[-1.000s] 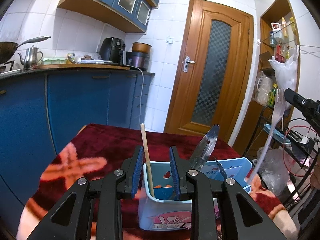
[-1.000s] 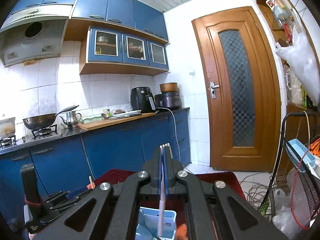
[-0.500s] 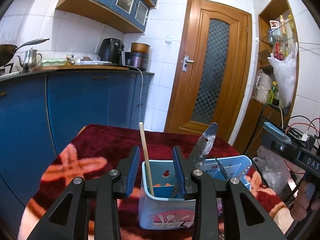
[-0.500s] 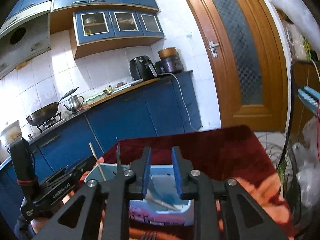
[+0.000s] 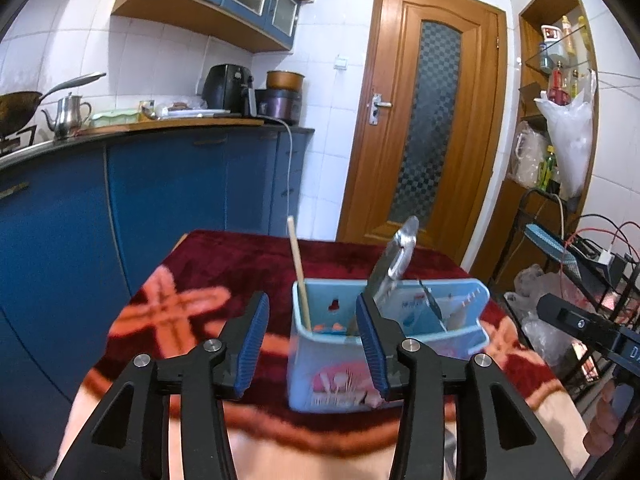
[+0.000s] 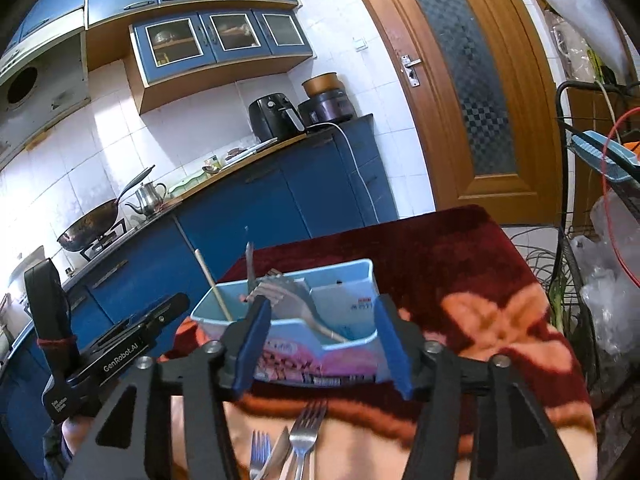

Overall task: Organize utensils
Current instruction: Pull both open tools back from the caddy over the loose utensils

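Note:
A light blue utensil holder point(image 5: 400, 344) stands on the dark red patterned cloth point(image 5: 240, 264). In it are a wooden chopstick point(image 5: 298, 272), a metal utensil point(image 5: 394, 264) and a pale fork point(image 6: 296, 300) lying slanted in the right compartment. My left gripper point(image 5: 312, 344) is just in front of the holder's left end, jaws opening, with nothing pressed between the pads. My right gripper point(image 6: 322, 344) hovers in front of the holder point(image 6: 340, 280), jaws opening and empty. Two forks point(image 6: 304, 436) and a knife point(image 6: 276, 456) lie on the cloth below it.
Blue kitchen cabinets point(image 5: 160, 200) with a wok, kettle and appliances run along the left. A wooden door point(image 5: 432, 128) is behind the table. A wire rack point(image 5: 580, 248) with cables and bags stands on the right. The left gripper point(image 6: 176, 304) shows at the right view's left edge.
The right gripper let go of the pale fork, which now lies in the holder, then sank and tipped downward with jaws spreading. The left gripper's jaws widened and it shifted left of the holder.

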A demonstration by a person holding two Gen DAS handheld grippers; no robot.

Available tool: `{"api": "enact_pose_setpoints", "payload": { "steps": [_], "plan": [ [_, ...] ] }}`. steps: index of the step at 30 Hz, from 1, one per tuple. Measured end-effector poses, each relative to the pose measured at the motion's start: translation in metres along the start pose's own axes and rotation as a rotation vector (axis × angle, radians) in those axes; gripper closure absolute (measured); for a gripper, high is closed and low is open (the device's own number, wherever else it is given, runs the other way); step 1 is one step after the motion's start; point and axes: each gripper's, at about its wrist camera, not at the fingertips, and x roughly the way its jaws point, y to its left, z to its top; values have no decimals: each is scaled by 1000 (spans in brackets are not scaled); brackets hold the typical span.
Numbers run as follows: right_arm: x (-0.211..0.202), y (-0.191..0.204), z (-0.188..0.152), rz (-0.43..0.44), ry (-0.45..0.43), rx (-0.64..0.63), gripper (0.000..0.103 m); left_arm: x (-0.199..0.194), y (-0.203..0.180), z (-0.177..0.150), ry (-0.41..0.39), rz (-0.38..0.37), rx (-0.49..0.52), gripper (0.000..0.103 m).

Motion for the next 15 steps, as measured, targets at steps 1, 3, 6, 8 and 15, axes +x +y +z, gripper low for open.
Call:
{"api": "enact_pose_setpoints", "payload": {
  "steps": [1, 3, 6, 8, 15],
  "plan": [
    [-4, 2, -3, 2, 3, -3, 42, -3, 0, -2, 7, 1, 2, 56],
    [-10, 6, -9, 1, 11, -9, 40, -11, 0, -9, 29, 11, 12, 54],
    [-18, 12, -17, -16, 20, -11, 39, -19, -1, -18, 66, 14, 23, 49],
    [-24, 15, -23, -14, 23, -12, 37, -25, 0, -25, 90, 14, 25, 49],
    [-39, 22, -50, -47, 27, -41, 35, -44, 0, -45, 154, 13, 15, 49]
  ]
}}
